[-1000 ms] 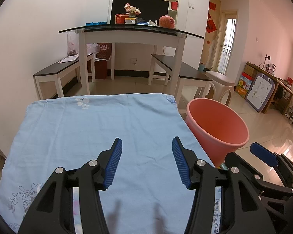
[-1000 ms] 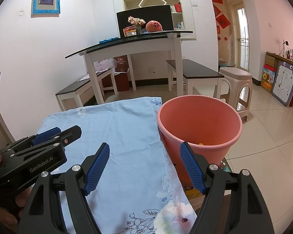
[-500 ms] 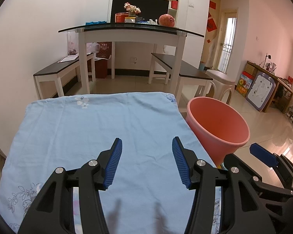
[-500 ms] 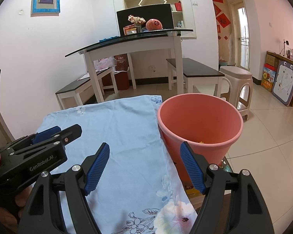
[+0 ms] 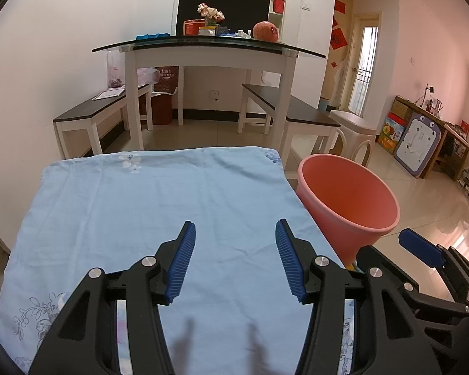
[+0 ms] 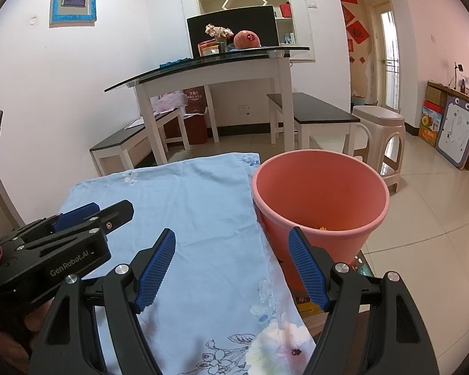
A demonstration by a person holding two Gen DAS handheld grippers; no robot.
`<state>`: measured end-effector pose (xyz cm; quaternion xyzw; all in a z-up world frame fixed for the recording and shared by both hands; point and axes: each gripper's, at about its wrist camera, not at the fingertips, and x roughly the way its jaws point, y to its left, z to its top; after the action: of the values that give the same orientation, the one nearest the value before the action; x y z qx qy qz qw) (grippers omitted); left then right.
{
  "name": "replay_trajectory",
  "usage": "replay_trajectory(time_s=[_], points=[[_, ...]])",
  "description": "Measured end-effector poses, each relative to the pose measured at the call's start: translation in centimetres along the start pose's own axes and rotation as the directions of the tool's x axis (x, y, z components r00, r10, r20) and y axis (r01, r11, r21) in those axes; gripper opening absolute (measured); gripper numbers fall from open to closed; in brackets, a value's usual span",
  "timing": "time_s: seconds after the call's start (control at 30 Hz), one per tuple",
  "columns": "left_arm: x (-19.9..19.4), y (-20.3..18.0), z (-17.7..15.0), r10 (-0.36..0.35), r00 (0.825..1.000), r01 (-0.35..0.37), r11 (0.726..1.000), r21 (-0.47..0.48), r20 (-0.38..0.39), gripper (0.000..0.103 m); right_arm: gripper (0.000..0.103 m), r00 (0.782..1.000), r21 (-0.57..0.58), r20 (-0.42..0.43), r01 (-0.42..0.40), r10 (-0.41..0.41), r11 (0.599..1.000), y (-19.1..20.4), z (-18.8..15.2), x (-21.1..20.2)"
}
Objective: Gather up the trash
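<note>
A pink plastic bin (image 5: 348, 201) (image 6: 320, 200) stands at the right edge of a low table draped in a light blue floral cloth (image 5: 159, 206) (image 6: 203, 218). A small yellowish scrap (image 6: 322, 228) lies deep inside the bin. My left gripper (image 5: 234, 262) hovers open over the cloth with nothing between its blue pads. My right gripper (image 6: 231, 268) is open too, straddling the cloth's right edge and the bin's near wall. The left gripper (image 6: 78, 218) shows at the left of the right wrist view. No loose trash shows on the cloth.
A glass-topped white dining table (image 5: 209, 50) with benches (image 5: 100, 112) stands behind. A beige plastic stool (image 6: 378, 134) sits past the bin. A drawing board (image 5: 417, 147) and boxes line the right wall. Tiled floor (image 6: 428, 200) lies to the right.
</note>
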<state>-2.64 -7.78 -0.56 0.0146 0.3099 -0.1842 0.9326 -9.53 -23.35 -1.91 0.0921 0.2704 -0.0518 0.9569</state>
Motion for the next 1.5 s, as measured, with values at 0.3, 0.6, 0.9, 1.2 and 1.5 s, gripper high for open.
replay_trajectory(time_s=[0.3, 0.6, 0.9, 1.2, 1.5], points=[[-0.02, -0.05, 0.03, 0.001, 1.000, -0.001, 1.000, 0.001, -0.001, 0.054, 0.073, 1.000, 0.003, -0.002, 0.000, 0.000, 1.000, -0.07, 0.18, -0.02], [0.11, -0.09, 0.29, 0.001, 1.000, 0.000, 1.000, 0.005, -0.012, 0.054, 0.073, 1.000, 0.009, -0.010, -0.004, 0.005, 1.000, -0.04, 0.26, -0.10], [0.29, -0.23, 0.32, -0.001, 1.000, 0.002, 1.000, 0.012, -0.016, 0.054, 0.073, 1.000, 0.013, -0.013, -0.002, 0.002, 1.000, -0.20, 0.58, 0.05], [0.33, -0.27, 0.15, -0.001, 1.000, 0.001, 1.000, 0.009, -0.014, 0.054, 0.073, 1.000, 0.014, -0.012, -0.002, 0.002, 1.000, -0.35, 0.66, 0.01], [0.41, -0.27, 0.17, -0.002, 1.000, 0.002, 1.000, 0.011, -0.019, 0.054, 0.073, 1.000, 0.013, -0.013, -0.002, 0.002, 1.000, -0.37, 0.70, -0.02]])
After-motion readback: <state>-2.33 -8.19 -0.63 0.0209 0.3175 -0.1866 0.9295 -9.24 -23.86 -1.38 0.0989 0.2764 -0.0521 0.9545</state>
